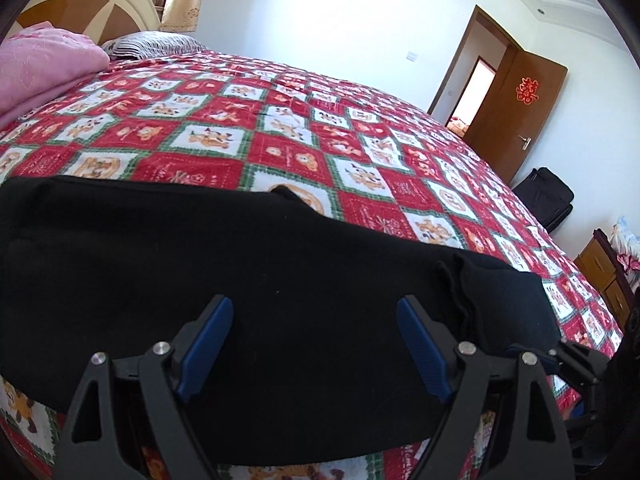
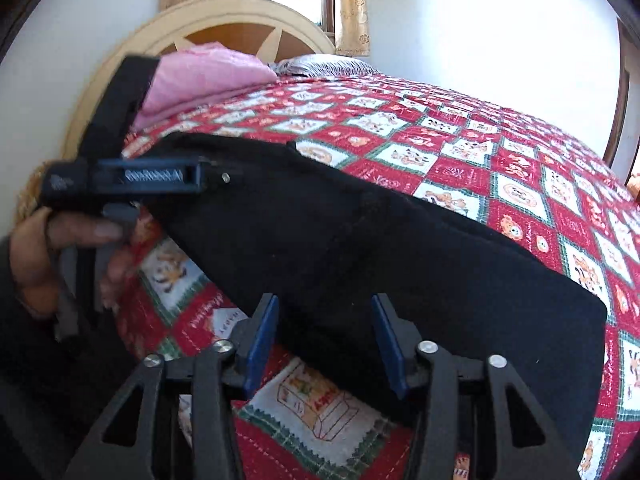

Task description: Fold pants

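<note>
We've got the black pants (image 1: 248,280) folded across the lower half of the frame on the quilt (image 1: 280,128), left gripper (image 1: 314,340) and right gripper (image 2: 324,340) both spread and grasping nothing, so pinching only the top layer could wreck the fold.

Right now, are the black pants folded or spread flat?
Folded: the black pants lie as one compact band on the quilt, layered edges showing.

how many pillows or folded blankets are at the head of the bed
2: a pink blanket folded at the headboard, and a striped pillow right beside it. More may be hidden behind them.
</note>
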`<move>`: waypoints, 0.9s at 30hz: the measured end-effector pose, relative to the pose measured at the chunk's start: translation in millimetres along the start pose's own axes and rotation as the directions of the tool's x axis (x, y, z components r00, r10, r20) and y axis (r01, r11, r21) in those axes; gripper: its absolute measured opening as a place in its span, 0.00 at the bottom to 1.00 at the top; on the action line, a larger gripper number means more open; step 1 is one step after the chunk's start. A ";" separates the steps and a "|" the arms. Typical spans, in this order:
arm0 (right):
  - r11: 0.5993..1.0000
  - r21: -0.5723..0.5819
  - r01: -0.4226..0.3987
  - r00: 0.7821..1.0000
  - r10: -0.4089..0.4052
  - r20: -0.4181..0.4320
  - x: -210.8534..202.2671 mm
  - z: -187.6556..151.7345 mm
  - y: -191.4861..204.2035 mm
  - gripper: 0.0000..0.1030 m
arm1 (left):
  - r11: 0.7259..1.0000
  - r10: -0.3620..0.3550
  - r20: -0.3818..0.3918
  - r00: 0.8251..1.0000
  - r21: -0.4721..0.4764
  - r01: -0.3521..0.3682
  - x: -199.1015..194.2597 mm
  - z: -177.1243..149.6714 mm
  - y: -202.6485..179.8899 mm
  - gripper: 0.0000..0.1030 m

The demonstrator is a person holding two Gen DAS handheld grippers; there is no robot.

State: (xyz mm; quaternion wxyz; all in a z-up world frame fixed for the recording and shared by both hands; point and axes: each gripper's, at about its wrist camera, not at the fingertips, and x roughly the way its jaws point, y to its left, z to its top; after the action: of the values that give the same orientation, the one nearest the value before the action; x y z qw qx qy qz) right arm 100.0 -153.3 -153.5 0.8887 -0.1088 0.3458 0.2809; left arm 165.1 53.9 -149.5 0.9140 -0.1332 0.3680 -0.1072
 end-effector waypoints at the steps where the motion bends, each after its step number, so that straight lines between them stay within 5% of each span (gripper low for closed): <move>1: 1.000 -0.014 0.008 1.000 -0.008 -0.005 3.7 -0.4 2.6 0.41 | 1.000 -0.004 -0.001 1.000 -0.004 0.004 -1.1 0.3 1.1 0.84; 3: 0.999 -0.034 0.011 1.000 -0.011 -0.007 8.4 -0.5 5.6 0.33 | 1.000 -0.005 0.000 1.000 -0.010 0.005 -3.1 1.2 3.8 0.84; 6: 0.999 -0.034 0.007 1.000 -0.007 -0.001 5.1 0.8 6.1 0.06 | 1.000 -0.007 -0.001 1.000 -0.024 0.007 -4.6 1.4 8.9 0.84; 16: 0.997 -0.075 -0.001 1.000 -0.001 -0.020 6.1 -7.4 16.5 0.06 | 1.000 0.005 -0.006 1.000 -0.008 -0.005 -6.4 3.4 14.4 0.85; 18: 0.999 -0.043 -0.023 1.000 0.022 -0.018 4.2 -3.9 12.4 0.16 | 0.999 0.039 0.008 0.999 0.010 -0.039 -12.1 9.7 21.4 0.85; 20: 0.999 -0.034 -0.035 0.999 0.034 -0.017 2.1 -3.9 11.5 0.70 | 0.997 0.072 0.020 0.997 0.021 -0.072 -18.1 17.2 31.2 0.88; 23: 0.995 0.017 -0.099 0.995 0.099 0.022 -4.3 -3.6 7.0 0.70 | 0.990 0.138 0.054 0.989 0.025 -0.140 -33.4 30.1 59.1 0.90; 27: 0.996 0.057 -0.073 0.995 0.077 -0.056 14.1 -5.3 0.0 0.71 | 0.960 0.277 0.084 0.957 0.021 -0.280 -50.6 42.1 114.4 0.90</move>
State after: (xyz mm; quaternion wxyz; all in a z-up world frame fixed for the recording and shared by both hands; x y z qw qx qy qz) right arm 105.6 -149.3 -167.0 0.8697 -0.0796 0.3829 0.3012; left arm 170.0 183.4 -124.6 0.9360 -0.0693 0.3446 0.0219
